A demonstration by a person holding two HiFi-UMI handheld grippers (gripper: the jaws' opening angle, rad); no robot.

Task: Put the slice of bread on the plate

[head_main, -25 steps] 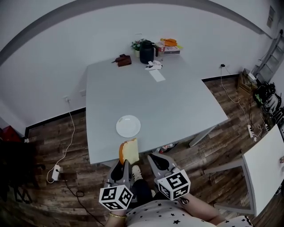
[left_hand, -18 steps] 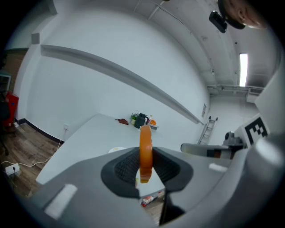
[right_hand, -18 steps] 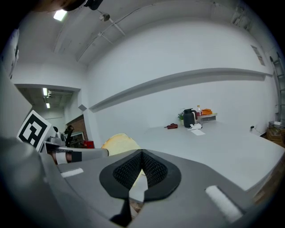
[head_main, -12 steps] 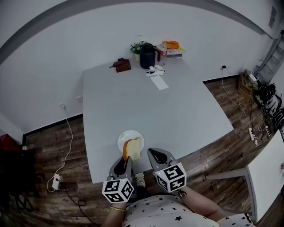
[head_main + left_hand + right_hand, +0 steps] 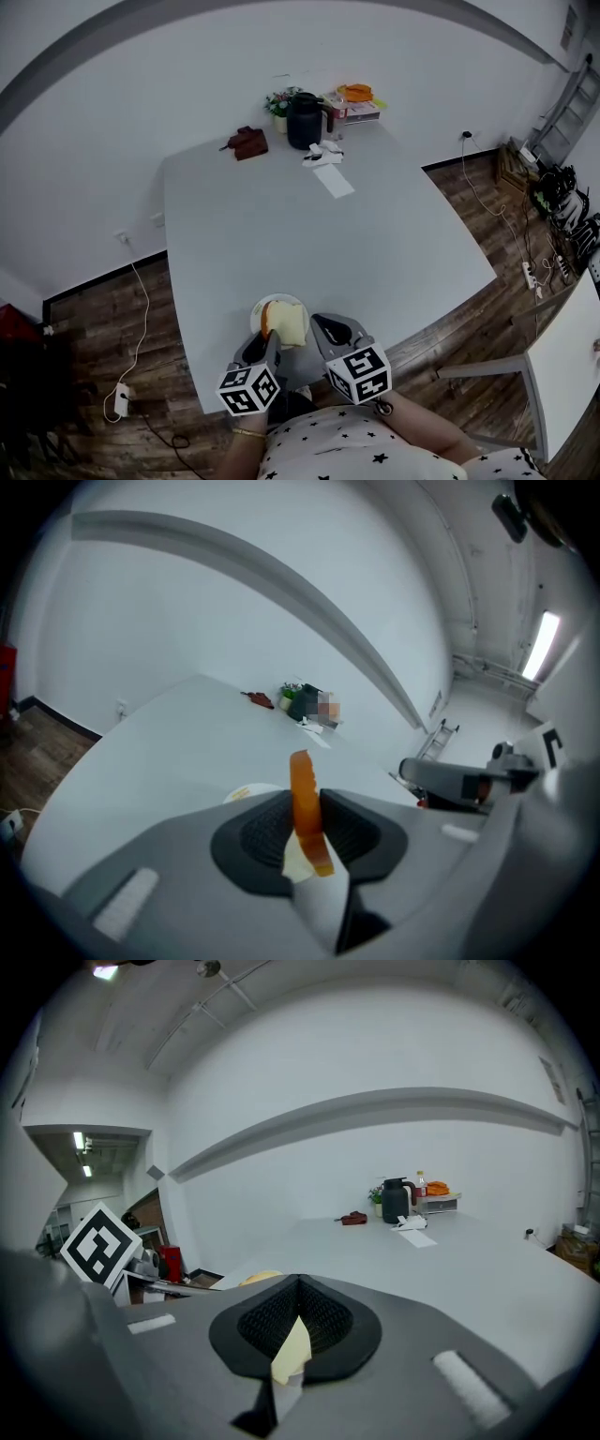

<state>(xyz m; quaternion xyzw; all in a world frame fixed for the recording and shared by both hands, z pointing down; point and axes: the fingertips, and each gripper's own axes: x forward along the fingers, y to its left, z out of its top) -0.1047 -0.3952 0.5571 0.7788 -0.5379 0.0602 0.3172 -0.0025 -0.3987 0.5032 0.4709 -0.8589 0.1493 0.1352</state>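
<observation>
The left claw [image 5: 266, 343], which a second ago carried the slice of bread [image 5: 289, 324] short of the table [image 5: 375, 234], now holds it over the plate [image 5: 260, 310] with its jaws starting to open, so the release seems close.

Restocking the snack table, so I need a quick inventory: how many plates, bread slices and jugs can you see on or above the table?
Plate: 1
Bread slice: 1
Jug: 1
Total: 3
</observation>
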